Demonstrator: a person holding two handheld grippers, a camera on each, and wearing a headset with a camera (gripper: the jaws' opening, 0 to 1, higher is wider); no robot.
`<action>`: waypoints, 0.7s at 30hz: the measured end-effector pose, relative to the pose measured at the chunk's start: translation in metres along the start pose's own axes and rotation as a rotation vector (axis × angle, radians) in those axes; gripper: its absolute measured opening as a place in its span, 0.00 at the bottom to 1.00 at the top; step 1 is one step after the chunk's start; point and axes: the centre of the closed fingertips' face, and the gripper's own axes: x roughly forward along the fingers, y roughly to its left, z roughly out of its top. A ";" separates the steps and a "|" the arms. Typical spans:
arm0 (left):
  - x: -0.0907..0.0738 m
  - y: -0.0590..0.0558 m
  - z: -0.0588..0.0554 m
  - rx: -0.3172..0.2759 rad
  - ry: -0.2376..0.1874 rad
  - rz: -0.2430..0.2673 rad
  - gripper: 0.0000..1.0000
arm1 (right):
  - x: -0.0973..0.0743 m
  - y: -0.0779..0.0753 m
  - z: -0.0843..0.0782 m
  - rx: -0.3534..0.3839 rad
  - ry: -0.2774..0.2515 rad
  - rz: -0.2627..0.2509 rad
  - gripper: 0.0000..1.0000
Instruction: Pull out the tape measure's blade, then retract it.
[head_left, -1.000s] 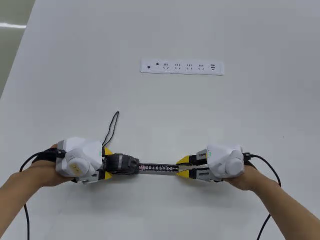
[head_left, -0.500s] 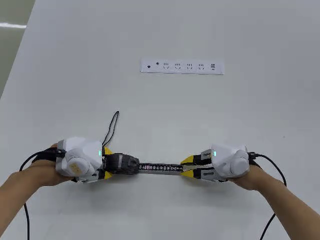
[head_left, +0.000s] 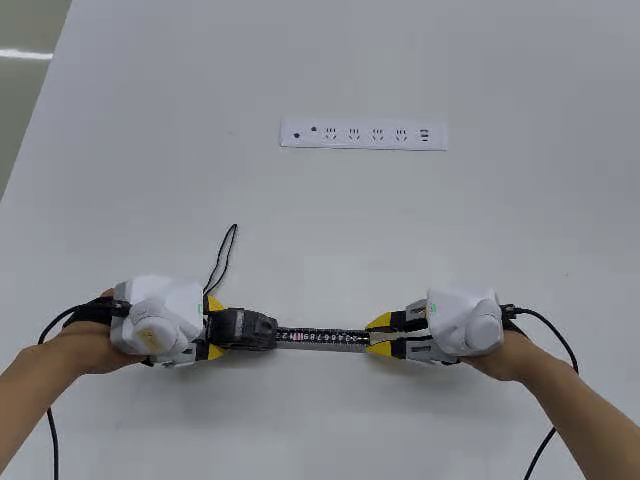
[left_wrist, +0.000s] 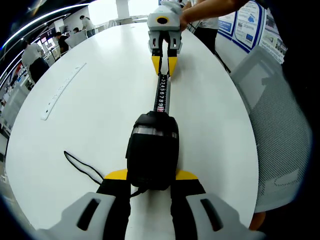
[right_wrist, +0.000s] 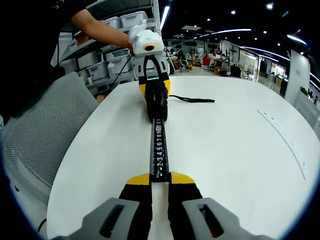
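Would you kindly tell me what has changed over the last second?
The right gripper, shut on the blade, moved slightly right, drawing out more blade. The left gripper kept holding the tape measure case in place; the power strip stayed put.

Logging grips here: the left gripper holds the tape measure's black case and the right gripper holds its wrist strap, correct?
No. The right gripper is shut on the blade, not the strap, as the right gripper view shows. The left gripper does hold the black case.
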 end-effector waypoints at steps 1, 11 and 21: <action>0.000 0.000 0.000 0.000 0.000 0.000 0.26 | -0.001 0.000 -0.001 -0.001 0.001 -0.001 0.09; 0.001 0.000 0.001 0.002 -0.001 -0.001 0.26 | -0.005 -0.001 -0.005 0.005 0.006 -0.001 0.09; 0.001 0.001 0.000 0.002 0.000 -0.003 0.26 | -0.009 -0.003 -0.008 0.000 0.012 0.000 0.09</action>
